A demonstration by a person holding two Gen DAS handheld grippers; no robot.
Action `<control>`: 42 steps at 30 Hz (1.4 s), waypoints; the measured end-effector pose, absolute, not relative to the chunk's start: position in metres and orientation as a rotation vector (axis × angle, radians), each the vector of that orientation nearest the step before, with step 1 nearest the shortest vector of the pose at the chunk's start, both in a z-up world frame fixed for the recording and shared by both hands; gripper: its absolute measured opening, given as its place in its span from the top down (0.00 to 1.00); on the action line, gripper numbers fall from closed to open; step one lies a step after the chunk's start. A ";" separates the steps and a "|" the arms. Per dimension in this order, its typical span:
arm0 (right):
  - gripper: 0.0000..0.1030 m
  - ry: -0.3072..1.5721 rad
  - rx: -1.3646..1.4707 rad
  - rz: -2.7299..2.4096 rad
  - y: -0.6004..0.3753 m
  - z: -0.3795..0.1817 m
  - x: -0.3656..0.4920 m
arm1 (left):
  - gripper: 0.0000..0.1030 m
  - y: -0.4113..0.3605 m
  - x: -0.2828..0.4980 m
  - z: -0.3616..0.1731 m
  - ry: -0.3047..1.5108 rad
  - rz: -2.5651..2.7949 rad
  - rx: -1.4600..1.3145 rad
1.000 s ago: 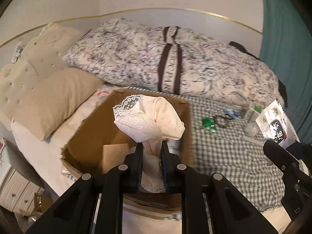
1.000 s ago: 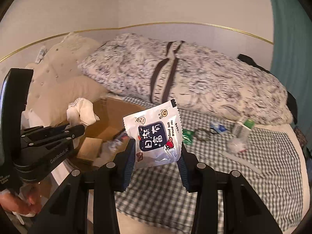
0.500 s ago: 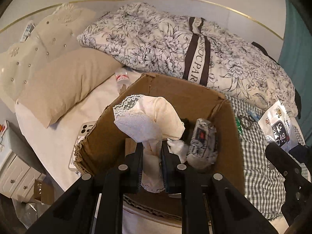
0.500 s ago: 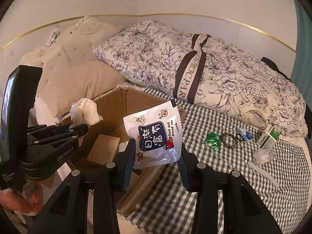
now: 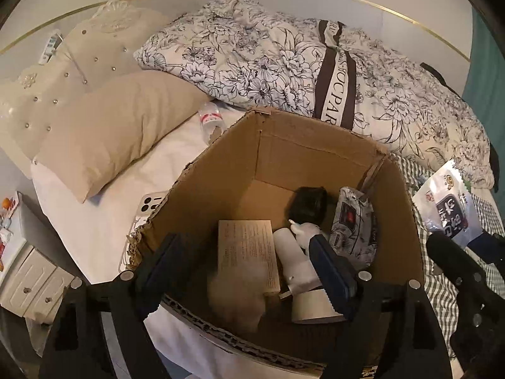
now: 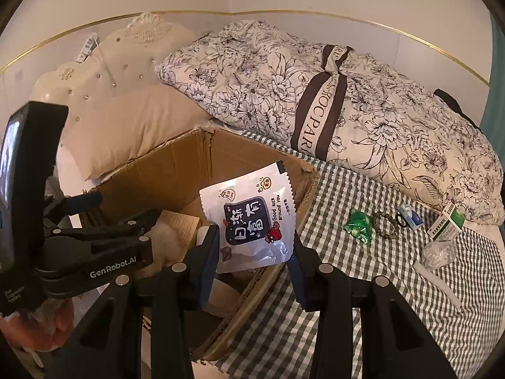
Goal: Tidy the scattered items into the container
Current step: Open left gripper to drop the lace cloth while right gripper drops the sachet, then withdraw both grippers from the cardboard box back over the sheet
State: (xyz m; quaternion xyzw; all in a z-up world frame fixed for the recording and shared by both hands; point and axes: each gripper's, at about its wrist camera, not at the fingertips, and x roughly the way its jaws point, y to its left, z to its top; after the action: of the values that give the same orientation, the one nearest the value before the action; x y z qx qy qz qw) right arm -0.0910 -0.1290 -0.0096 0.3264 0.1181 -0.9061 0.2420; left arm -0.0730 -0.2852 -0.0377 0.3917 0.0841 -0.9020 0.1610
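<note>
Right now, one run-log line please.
left gripper: open over box | cloth: blurred in box | right gripper: holds packet

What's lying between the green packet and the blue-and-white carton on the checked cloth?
In the right wrist view, a beaded bracelet and a black hair tie lie between the green packet and the blue-and-white carton.

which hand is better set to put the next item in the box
The right. Its tongs are shut on the snack packet, held right at the cardboard box opening. The left tongs are open and empty over the box, far from the items on the checked blanket.
</note>
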 end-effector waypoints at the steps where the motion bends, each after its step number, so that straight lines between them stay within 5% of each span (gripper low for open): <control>1: 0.61 0.325 0.895 -2.473 -0.130 -0.010 -0.091 | 0.17 -0.286 -0.073 -0.038 0.244 -2.575 1.120; 12: 0.55 0.324 0.900 -2.463 -0.137 -0.013 -0.095 | 0.17 -0.294 -0.072 -0.038 0.265 -2.546 1.112; 15: 0.19 0.330 0.870 -2.472 -0.141 -0.011 -0.094 | 0.17 -0.295 -0.072 -0.037 0.261 -2.542 1.110; 16: 0.17 0.341 0.845 -2.488 -0.142 -0.010 -0.093 | 0.17 -0.296 -0.072 -0.036 0.258 -2.541 1.108; 31: 0.17 0.291 0.778 -2.540 -0.114 0.007 -0.081 | 0.17 -0.273 -0.068 -0.021 0.224 -2.568 1.098; 42: 0.17 0.175 0.805 -2.638 -0.024 0.001 -0.066 | 0.05 -0.186 -0.066 -0.006 0.142 -2.679 1.097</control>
State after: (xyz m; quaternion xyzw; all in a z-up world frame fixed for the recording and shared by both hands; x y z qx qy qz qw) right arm -0.0656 -0.0241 0.0007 0.2863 0.0622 -0.9375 0.1880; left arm -0.0658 -0.1859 -0.0065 0.3758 0.0487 -0.9174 0.1213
